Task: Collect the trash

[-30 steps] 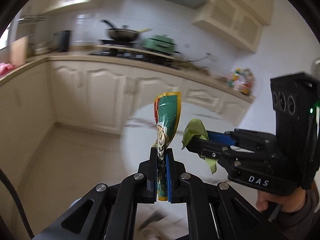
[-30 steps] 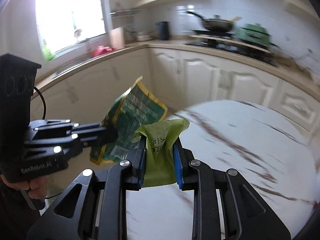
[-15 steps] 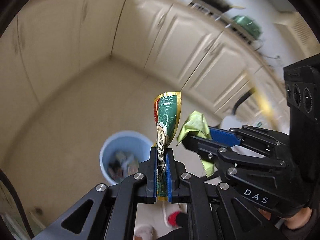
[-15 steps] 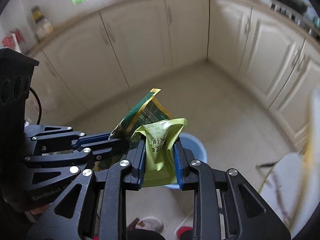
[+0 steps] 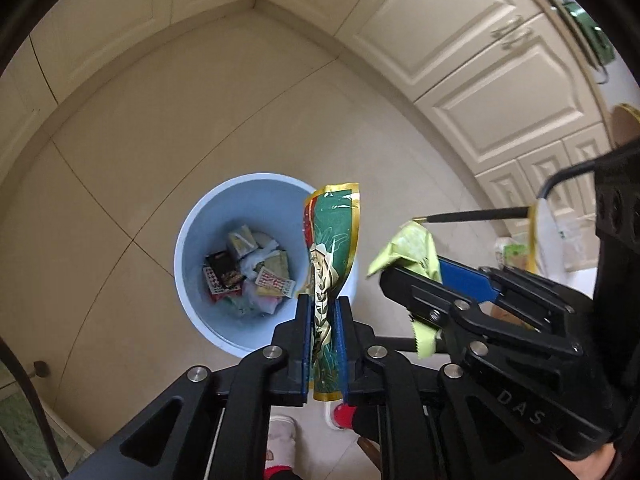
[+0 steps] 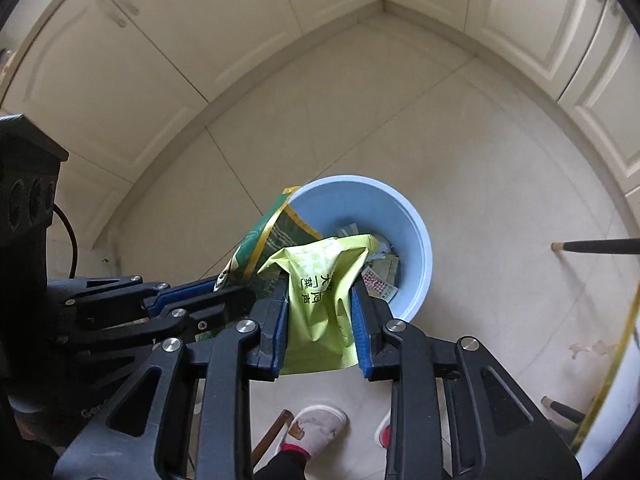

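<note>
A light blue bin (image 5: pixel 188 240) stands on the tiled floor, with several wrappers and cards lying in it. Above the bin's near right rim, my left gripper (image 5: pixel 323 300) points steeply down with a green and gold wrapper (image 5: pixel 332 232) upright between its pads. Its jaws are opening, and the pads still touch the wrapper. Close at its right, my right gripper (image 6: pixel 318 284) holds a crumpled lime-green packet (image 6: pixel 320 280) over the bin's (image 6: pixel 424 248) near left rim. Its jaws are opening too, with the packet still spanning the gap. The left gripper (image 6: pixel 236 292) and its wrapper (image 6: pixel 276 236) show beside it.
Cream cabinet doors (image 5: pixel 472 80) line the walls around the floor corner. A person's slippered feet (image 6: pixel 316 424) stand just below the grippers. A dark chair or table leg (image 6: pixel 600 246) and a white table edge (image 6: pixel 616 412) are at the right.
Both grippers have dropped from the table's height and tipped downward, so the bin now lies close below them. Both pairs of jaws stand slightly wider, with the wrappers still between them.
</note>
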Motion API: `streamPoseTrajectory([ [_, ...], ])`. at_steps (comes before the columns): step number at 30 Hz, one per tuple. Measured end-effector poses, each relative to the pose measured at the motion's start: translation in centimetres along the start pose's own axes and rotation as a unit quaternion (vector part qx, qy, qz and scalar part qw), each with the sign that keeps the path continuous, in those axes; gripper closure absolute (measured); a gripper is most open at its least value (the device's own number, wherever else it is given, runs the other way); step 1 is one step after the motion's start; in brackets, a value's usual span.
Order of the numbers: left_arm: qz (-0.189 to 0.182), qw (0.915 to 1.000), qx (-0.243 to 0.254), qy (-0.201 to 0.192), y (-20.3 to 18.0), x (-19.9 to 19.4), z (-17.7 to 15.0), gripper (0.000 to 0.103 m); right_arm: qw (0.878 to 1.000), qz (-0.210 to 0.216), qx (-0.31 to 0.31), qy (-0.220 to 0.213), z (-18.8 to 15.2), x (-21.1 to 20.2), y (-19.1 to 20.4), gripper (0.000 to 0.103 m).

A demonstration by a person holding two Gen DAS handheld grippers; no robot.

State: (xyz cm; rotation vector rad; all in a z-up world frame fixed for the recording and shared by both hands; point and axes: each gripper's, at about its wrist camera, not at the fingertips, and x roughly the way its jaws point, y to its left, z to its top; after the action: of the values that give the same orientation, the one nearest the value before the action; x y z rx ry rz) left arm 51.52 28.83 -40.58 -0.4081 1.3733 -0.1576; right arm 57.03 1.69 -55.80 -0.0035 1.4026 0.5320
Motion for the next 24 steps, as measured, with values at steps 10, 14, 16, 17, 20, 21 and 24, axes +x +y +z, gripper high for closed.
streamPoseTrajectory([
  [10,0.027,0.9975,-0.064,-0.004,2.1,0.9,4.5,0.057,0.999,0.018,0.028,0.006,-0.1,2.5,-1.1,0.061],
  [14,0.03,0.9956,-0.087,-0.015,2.7,-0.5,3.8,0.047,0.999,0.022,0.031,0.001,0.2,2.0,-0.5,0.043],
  [16,0.046,0.9945,-0.091,-0.022,3.0,-1.6,3.5,0.041,0.999,0.026,0.03,0.001,0.1,1.5,-0.2,0.039],
  [17,0.052,0.9939,-0.093,-0.025,2.5,-2.0,3.1,0.038,0.999,0.025,0.029,0.001,0.3,1.4,0.0,0.033],
  [20,0.056,0.9924,-0.106,-0.028,3.3,-3.4,2.7,0.03,1.0,0.012,0.02,-0.002,0.2,0.3,0.9,0.016],
  [21,0.059,0.9919,-0.109,-0.027,3.4,-3.9,2.2,0.028,1.0,0.011,0.017,-0.003,0.1,-0.1,1.2,0.013],
  [24,0.062,0.9914,-0.112,-0.027,3.3,-5.4,1.5,0.022,1.0,-0.008,0.01,-0.004,-0.3,-1.5,2.4,0.009],
])
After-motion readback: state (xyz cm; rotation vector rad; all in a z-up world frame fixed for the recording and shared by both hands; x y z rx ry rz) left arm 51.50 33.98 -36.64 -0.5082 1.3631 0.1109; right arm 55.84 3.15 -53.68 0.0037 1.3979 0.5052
